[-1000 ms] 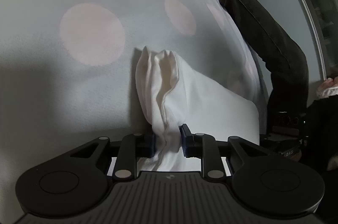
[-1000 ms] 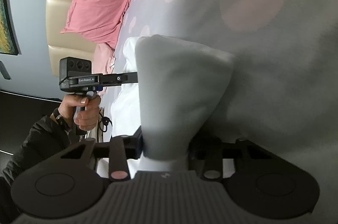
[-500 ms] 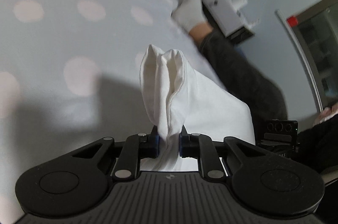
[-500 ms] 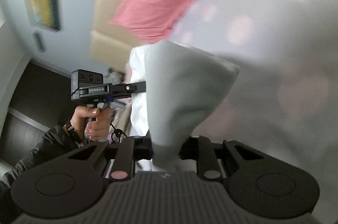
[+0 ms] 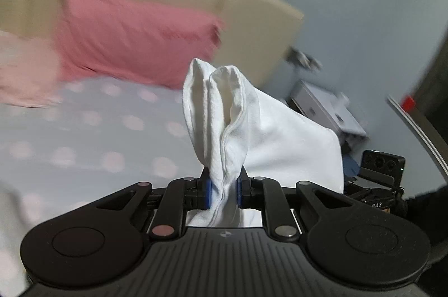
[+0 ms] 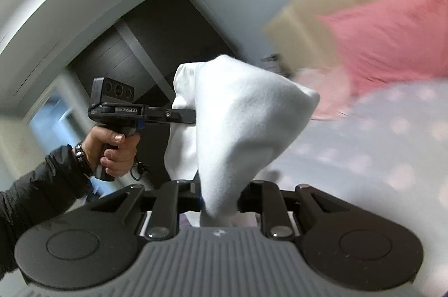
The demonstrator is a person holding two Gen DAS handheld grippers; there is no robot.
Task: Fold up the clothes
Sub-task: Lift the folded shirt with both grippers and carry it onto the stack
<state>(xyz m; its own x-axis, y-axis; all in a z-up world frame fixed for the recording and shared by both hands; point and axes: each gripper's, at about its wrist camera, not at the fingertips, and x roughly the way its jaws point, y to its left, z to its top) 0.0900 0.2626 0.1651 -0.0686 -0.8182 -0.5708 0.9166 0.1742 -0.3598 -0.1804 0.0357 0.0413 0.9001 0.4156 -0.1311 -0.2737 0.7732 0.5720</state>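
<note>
Above the dotted bed (image 5: 84,134), a white garment (image 5: 224,129) rises toward 12 o'clock, pinched by both the left gripper (image 5: 223,192) and right gripper (image 6: 219,199).

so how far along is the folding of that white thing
Early to midway, it seems. Done: both tongs have a grip, the left tongs and right tongs each shut on a bunched part of the white garment. In hand: it is held up in the air above the dotted bedspread, stretched between them. Left: no finished fold shows; it has yet to be laid down, folded and smoothed.
</note>
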